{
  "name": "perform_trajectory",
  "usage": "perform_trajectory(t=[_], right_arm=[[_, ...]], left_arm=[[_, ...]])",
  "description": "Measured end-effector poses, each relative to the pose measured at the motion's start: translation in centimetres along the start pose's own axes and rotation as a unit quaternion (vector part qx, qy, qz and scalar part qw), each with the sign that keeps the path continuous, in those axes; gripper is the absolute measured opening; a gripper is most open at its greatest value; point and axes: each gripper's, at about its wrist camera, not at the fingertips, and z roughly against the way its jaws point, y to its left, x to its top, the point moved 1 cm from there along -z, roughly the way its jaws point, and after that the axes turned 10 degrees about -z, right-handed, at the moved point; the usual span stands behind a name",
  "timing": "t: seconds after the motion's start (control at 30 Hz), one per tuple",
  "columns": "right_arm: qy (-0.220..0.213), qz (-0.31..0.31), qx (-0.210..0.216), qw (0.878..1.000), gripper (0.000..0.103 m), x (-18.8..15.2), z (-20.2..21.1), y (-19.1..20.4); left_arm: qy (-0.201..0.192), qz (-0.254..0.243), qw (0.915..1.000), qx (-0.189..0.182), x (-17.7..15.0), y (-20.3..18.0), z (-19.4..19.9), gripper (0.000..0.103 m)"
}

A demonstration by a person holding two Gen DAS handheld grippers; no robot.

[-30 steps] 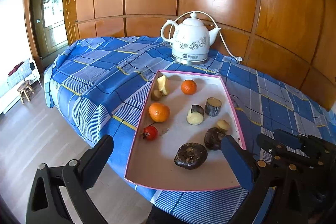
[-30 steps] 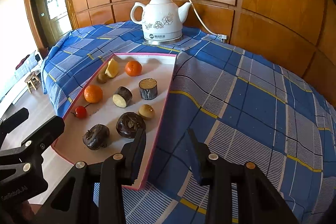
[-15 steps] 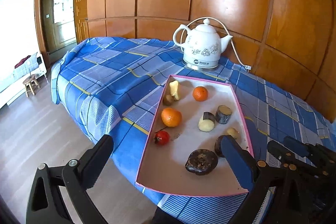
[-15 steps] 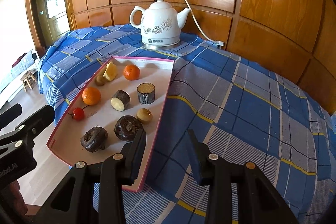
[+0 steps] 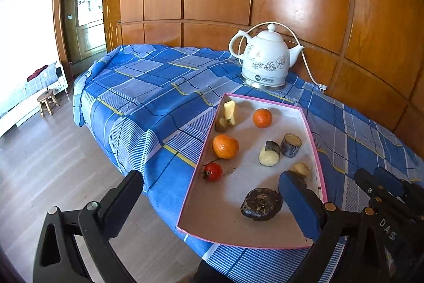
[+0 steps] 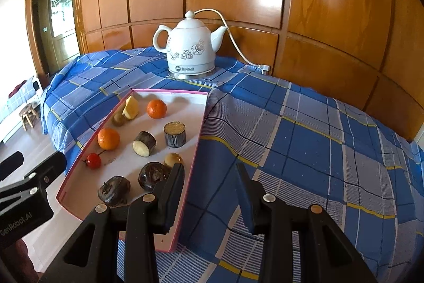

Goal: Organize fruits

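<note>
A pink-rimmed white tray (image 5: 310,129) (image 6: 201,118) lies on the table and holds fruit pieces: two oranges (image 5: 225,146) (image 5: 262,118), a small red fruit (image 5: 212,171), an apple slice (image 5: 230,112), cut dark-skinned chunks (image 5: 269,153) (image 5: 291,145) and two dark wrinkled fruits (image 6: 114,190) (image 6: 153,175). My left gripper (image 5: 209,195) is open and empty, above the tray's near left edge. My right gripper (image 6: 209,188) is open and empty, over the tray's near right rim; its fingers (image 5: 384,181) also show in the left wrist view.
A white floral kettle (image 5: 265,62) (image 6: 190,47) with a cord stands behind the tray against the wood-panelled wall. The blue checked cloth (image 6: 304,139) covers the table. The table edge drops to the floor at left, where a small stool (image 5: 47,100) stands.
Both grippers have drawn back and risen a little, so the tray and kettle sit farther off. The left view has swung to the left. Both grippers stay open; no fruit has moved.
</note>
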Motion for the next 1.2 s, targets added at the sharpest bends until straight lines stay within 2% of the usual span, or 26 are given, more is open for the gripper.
perform_trajectory(t=[1.2], right_arm=[[0.003, -0.004, 0.012, 1.000, 0.039, -0.30, 0.04, 0.00]], left_arm=[[-0.008, -0.014, 0.9998, -0.009, 0.12, -0.62, 0.59, 0.103]])
